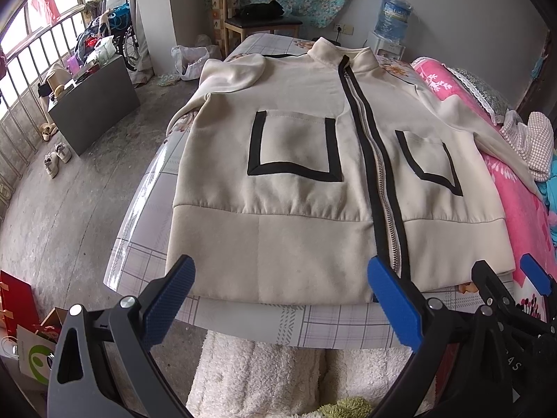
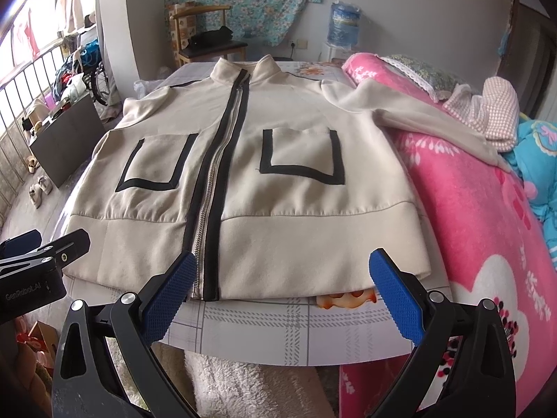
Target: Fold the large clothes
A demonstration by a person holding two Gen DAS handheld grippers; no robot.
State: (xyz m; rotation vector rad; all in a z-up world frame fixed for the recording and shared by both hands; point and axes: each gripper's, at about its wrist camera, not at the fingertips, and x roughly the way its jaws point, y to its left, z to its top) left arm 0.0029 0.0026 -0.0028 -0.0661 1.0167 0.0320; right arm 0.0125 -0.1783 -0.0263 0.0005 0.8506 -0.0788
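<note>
A cream zip jacket (image 1: 303,188) (image 2: 285,188) with black trim and two black-edged pockets lies flat, front up, on the table, collar at the far end and hem toward me. Its left sleeve (image 1: 233,73) is folded in over the shoulder; its right sleeve (image 2: 417,118) stretches out onto the pink blanket. My left gripper (image 1: 280,275) hovers open just short of the hem, left of the zip. My right gripper (image 2: 282,270) is open too, at the hem right of the zip. Neither holds cloth. The right gripper's fingers (image 1: 536,275) show at the left view's right edge.
The table (image 2: 264,324) has a checked plastic cover. A pink floral blanket (image 2: 487,230) and a chequered garment (image 2: 494,111) lie to the right. A chair (image 1: 257,17), water dispenser (image 1: 393,21), grey cabinet (image 1: 97,104) and shoes (image 1: 57,158) stand beyond and to the left.
</note>
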